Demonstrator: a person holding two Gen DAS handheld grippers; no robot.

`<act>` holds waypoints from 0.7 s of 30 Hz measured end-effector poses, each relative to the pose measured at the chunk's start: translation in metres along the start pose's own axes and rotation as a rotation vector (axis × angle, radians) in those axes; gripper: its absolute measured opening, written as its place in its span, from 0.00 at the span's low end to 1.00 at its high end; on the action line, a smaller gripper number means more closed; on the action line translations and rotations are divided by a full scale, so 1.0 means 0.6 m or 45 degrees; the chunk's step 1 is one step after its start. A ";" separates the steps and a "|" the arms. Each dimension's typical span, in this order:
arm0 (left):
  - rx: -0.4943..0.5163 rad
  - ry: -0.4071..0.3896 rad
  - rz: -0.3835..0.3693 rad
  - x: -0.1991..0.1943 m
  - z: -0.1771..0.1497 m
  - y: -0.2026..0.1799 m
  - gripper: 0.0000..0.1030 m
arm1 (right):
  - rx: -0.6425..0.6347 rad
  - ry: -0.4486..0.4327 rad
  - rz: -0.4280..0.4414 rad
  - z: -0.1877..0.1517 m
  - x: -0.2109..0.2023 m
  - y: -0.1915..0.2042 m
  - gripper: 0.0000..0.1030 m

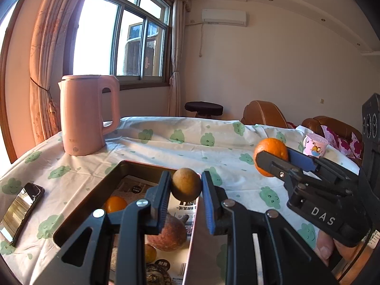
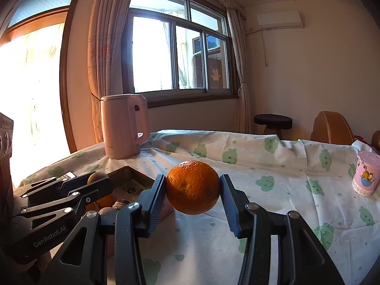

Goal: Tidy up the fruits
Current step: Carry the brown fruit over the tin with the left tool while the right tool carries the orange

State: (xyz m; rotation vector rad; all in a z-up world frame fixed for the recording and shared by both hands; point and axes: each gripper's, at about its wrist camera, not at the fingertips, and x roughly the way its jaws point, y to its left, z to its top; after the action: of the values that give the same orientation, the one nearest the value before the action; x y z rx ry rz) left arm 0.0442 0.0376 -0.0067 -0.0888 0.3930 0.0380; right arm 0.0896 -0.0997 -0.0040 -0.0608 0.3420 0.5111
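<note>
Over the tray's rim, left gripper grips brown fruit.

Your left gripper clamps small brown round fruit between both pads, held above open tin box. Beneath tool in box: orange, reddish fruit. Off to right, your right gripper pinches large orange. Phone left, pink kettle ahead-left.
</note>
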 end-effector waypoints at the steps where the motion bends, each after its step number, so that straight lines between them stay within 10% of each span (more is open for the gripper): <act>1: 0.000 -0.003 0.008 -0.003 0.000 0.005 0.27 | -0.005 0.000 0.009 0.001 0.002 0.006 0.47; 21: -0.032 -0.016 0.100 -0.037 -0.005 0.078 0.27 | -0.101 -0.004 0.123 0.021 0.027 0.105 0.47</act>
State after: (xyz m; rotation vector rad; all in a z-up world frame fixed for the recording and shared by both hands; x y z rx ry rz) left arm 0.0199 0.0836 -0.0047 -0.0981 0.3836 0.1206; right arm 0.0759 -0.0354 0.0041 -0.1209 0.3230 0.6205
